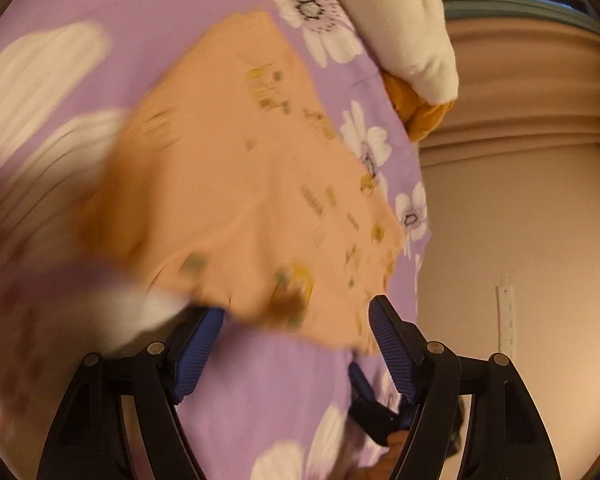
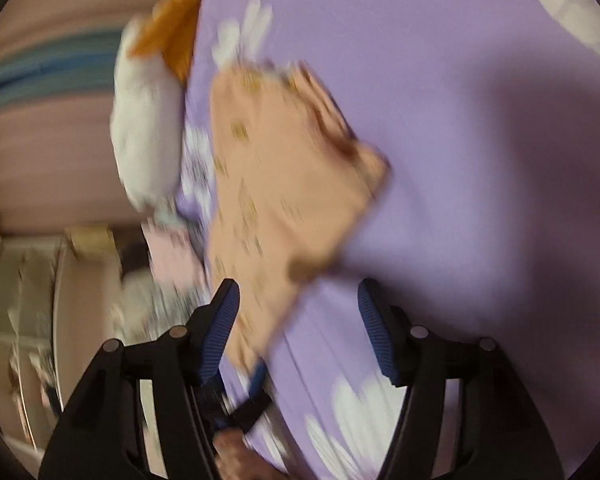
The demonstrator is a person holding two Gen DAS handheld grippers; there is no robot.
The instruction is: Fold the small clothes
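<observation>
Fingers, left gripper (image 1: 296, 344): two black arms with blue ribbed pads (image 1: 198, 354), spread wide, nothing pinched. The near hem of the peach garment (image 1: 236, 184) lies blurred just ahead of the tips; pads clear of the cloth.

Fingers, right gripper (image 2: 298, 320): same build, blue pads (image 2: 374, 336) held apart, nothing gripped. A corner of the peach garment (image 2: 284, 200) runs down between the fingers, close by the left-hand pad; contact cannot be told through the blur.

Pose: both tools angled downward over the bed, both views rolled and motion-smeared.

Peach garment: small, printed with little yellow and grey motifs, spread flat on the purple sheet (image 1: 172, 12), one edge doubled over in the right wrist view.

Left wrist view only: the other gripper low in frame beyond the right-hand finger, with part of a hand (image 1: 392, 444) beneath it; a pale strip (image 1: 507, 316) on the beige wall.

Right wrist view only: the other gripper's blue tip and a hand (image 2: 232, 446) low in the centre; a pink cloth (image 2: 172, 248) off the sheet's edge; blurred furniture at far left.

Surroundings: purple sheet with white flowers (image 1: 312, 10); a white and orange plush toy (image 1: 416, 40) at the sheet's edge beside the garment; beige curtain (image 1: 520, 92) behind.
</observation>
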